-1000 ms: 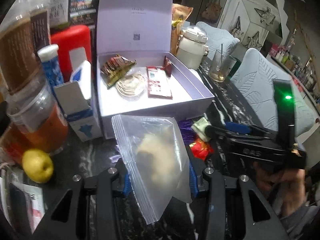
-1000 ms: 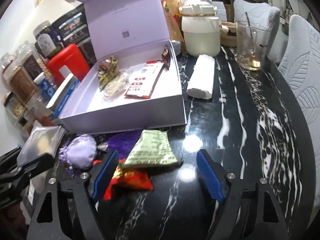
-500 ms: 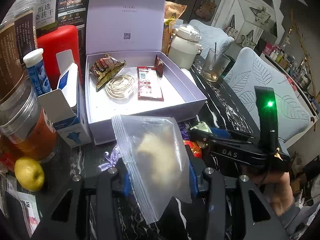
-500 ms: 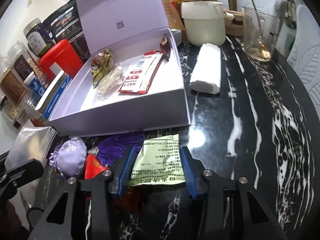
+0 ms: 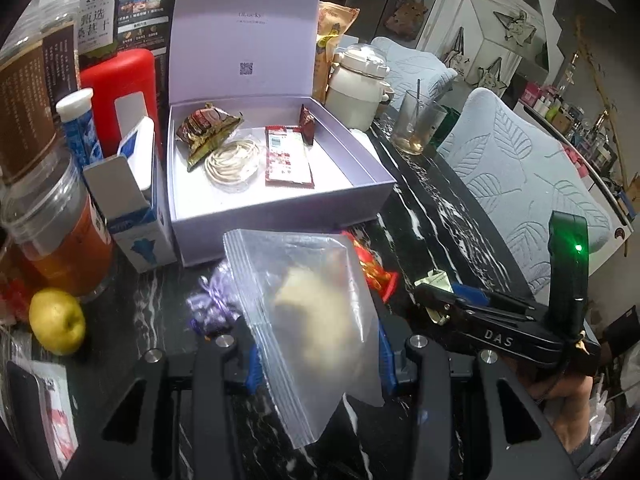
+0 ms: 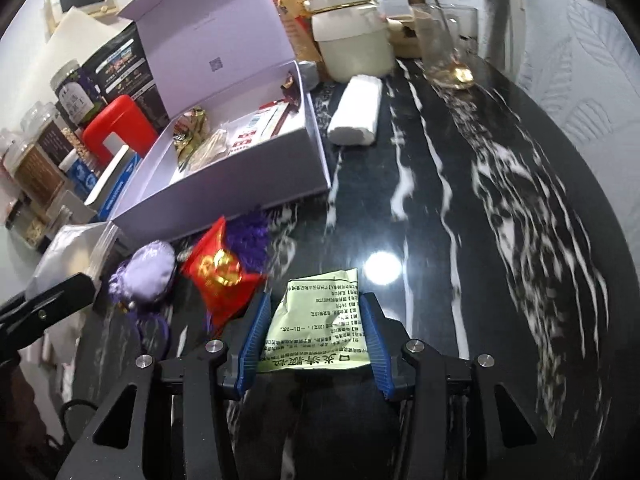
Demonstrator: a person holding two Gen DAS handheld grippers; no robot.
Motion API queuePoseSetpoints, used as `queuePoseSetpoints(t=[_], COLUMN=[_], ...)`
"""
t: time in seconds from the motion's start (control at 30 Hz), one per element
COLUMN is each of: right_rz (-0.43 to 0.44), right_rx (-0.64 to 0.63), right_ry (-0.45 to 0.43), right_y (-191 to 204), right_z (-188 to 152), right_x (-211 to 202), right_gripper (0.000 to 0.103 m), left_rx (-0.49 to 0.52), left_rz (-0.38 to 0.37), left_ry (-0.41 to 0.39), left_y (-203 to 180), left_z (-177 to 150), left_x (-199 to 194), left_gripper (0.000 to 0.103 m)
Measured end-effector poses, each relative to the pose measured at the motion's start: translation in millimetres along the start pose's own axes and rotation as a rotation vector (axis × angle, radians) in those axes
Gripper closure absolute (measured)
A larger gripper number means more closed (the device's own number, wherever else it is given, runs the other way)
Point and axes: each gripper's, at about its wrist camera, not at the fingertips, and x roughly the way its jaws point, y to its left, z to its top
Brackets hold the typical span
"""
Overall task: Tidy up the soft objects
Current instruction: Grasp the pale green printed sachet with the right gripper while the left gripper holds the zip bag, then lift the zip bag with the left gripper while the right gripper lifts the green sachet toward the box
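My left gripper point(image 5: 318, 356) is shut on a clear zip bag point(image 5: 308, 300) with a pale soft lump inside, held over the dark marble table in front of the open lavender box point(image 5: 280, 216). My right gripper point(image 6: 314, 328) is shut on a pale green printed packet point(image 6: 320, 312), its blue pads pressing both side edges. In the left wrist view the right gripper point(image 5: 434, 300) shows at the right with the packet's corner sticking out. A purple tasselled pouch point(image 6: 148, 268) and a red-and-gold packet point(image 6: 218, 276) lie on the table between the grippers and the box point(image 6: 224, 200).
The box holds snack packets and a coil of noodles. Left of it stand jars point(image 5: 60, 232), a blue-white carton point(image 5: 128, 208), a red container point(image 5: 120, 92) and a yellow apple point(image 5: 58, 320). A cream pot point(image 5: 360, 88), a glass point(image 5: 416, 128) and a white roll point(image 6: 356, 112) sit behind. Pale chairs point(image 5: 520, 184) flank the right edge.
My right gripper closed its jaws on the green packet and drew it away from the red packet and pouch, to the right. The left gripper kept hold of the bag.
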Motion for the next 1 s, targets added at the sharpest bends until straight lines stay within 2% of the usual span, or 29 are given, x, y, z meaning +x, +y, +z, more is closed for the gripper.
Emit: queuePoseSetpoints(t=[0.67,1.0], right_rz=[0.018,0.049], right_rx=[-0.071,-0.111], right_ry=[-0.047,-0.084], right_y=[28.9,46.7], right_z=[-55.7,-82.9], right_x=[-63.0,-92.8], right_gripper=[0.057,0.057], left_rx=[0.009,0.022], left_rz=[0.029,0.053], left_ry=[-0.020,-0.060], left_y=[-18.9,-26.8], left_z=[-53.8,-75.8], left_x=[-40.1,-64.7], left_gripper=[0.060,0.060])
